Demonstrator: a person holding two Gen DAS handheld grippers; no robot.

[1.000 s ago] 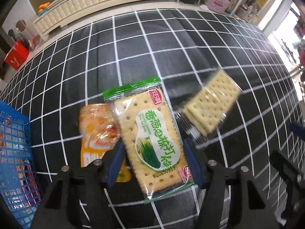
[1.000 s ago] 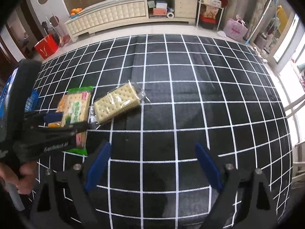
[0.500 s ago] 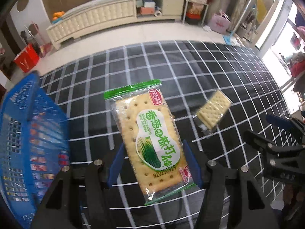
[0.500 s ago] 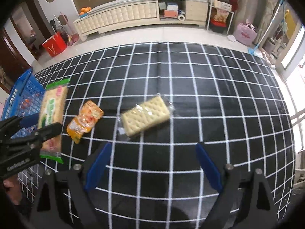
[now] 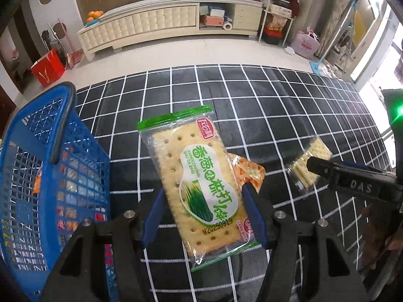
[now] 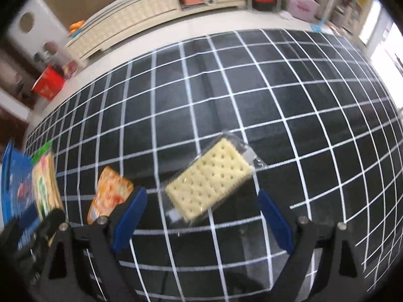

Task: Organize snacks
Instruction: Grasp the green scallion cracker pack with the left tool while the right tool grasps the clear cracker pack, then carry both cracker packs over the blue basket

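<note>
My left gripper [image 5: 204, 211] is shut on a green-labelled cracker pack [image 5: 199, 181], held off the black grid cloth just right of the blue basket [image 5: 50, 166]. That pack shows again as the cracker pack [image 6: 45, 191] at the far left of the right wrist view. My right gripper [image 6: 201, 216] is open, hovering above a clear pack of plain crackers [image 6: 209, 178], which lies on the cloth between and a little beyond the blue fingers. An orange snack packet [image 6: 110, 193] lies just left of the right gripper's left finger, and peeks out as the orange packet [image 5: 249, 173] behind the held pack.
The blue basket holds several wrapped snacks. The black cloth with white grid lines [image 6: 226, 88] stretches away to the far and right. Beyond it stand a cream sideboard [image 5: 156, 25], a red bag [image 5: 47, 68] and shelves with boxes.
My left gripper lifted the green pack and carried it left, up to the blue basket. My right gripper slid left until the plain cracker pack lay between its open fingers.
</note>
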